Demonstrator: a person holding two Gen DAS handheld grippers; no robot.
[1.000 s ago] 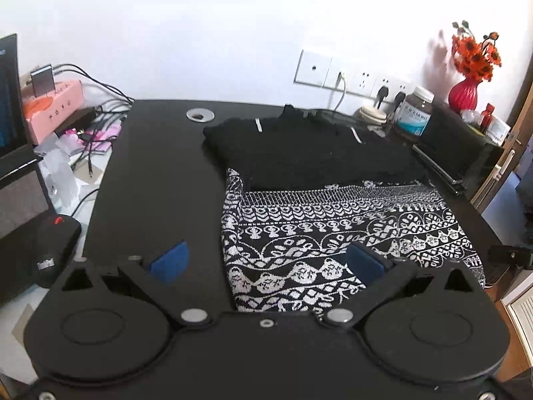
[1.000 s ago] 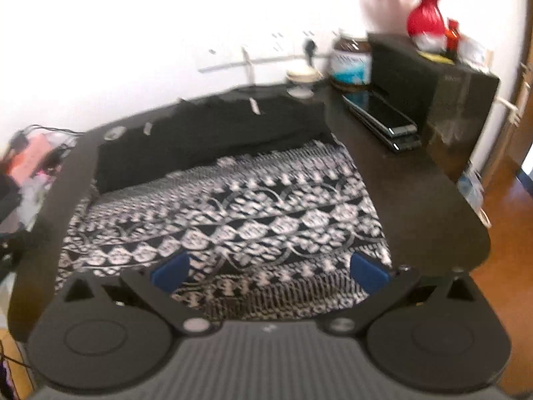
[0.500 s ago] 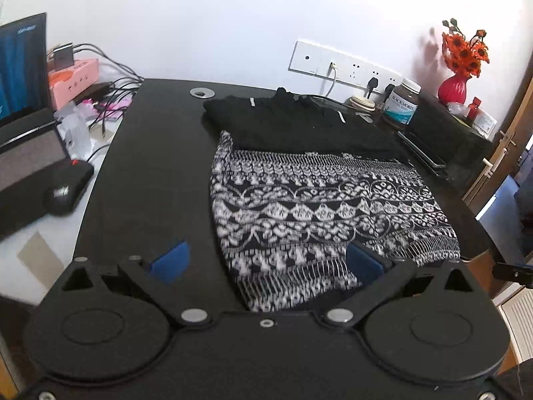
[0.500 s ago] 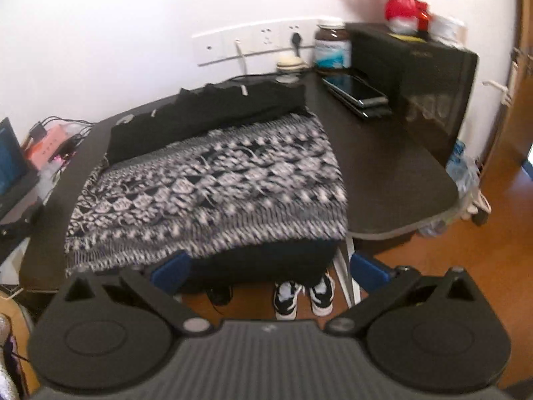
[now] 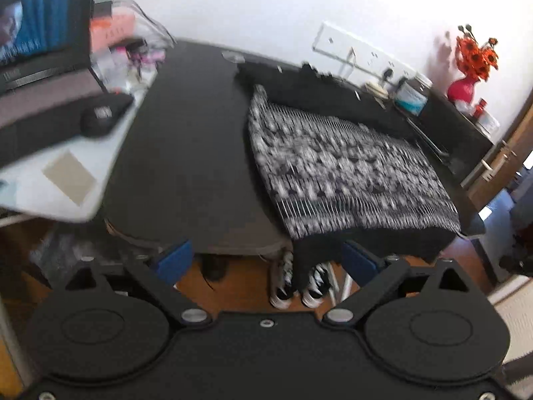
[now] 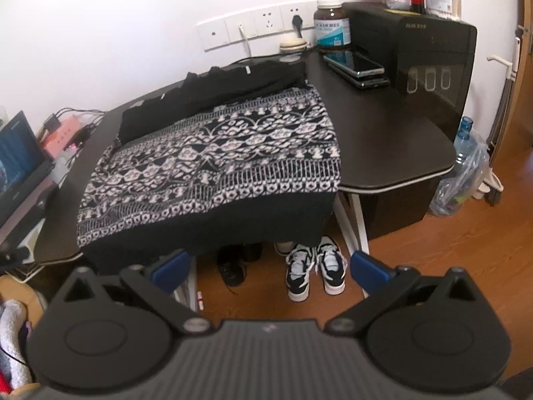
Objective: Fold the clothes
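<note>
A black-and-white patterned garment [image 5: 346, 173] [image 6: 216, 163] lies spread on the black table [image 5: 186, 153] [image 6: 383, 133]. Its black upper part reaches toward the wall, and its dark hem hangs over the table's near edge. My left gripper [image 5: 266, 261] is open and empty, held off the table in front of that edge, below the hanging hem. My right gripper [image 6: 269, 268] is also open and empty, well back from the table, above the floor. Neither gripper touches the cloth.
A laptop [image 5: 40, 50] and a black mouse [image 5: 103, 115] sit on a white desk at the left. A jar [image 6: 332, 26], phones [image 6: 356, 66], a black box [image 6: 429, 63] and a red vase [image 5: 466, 86] stand at the back right. Sneakers [image 6: 314, 271] lie under the table; a water bottle [image 6: 463, 163] stands beside it.
Both grippers have drawn back from over the garment, past the table's near edge, and now hang in front of it. The garment lies as before. Both stay open.
</note>
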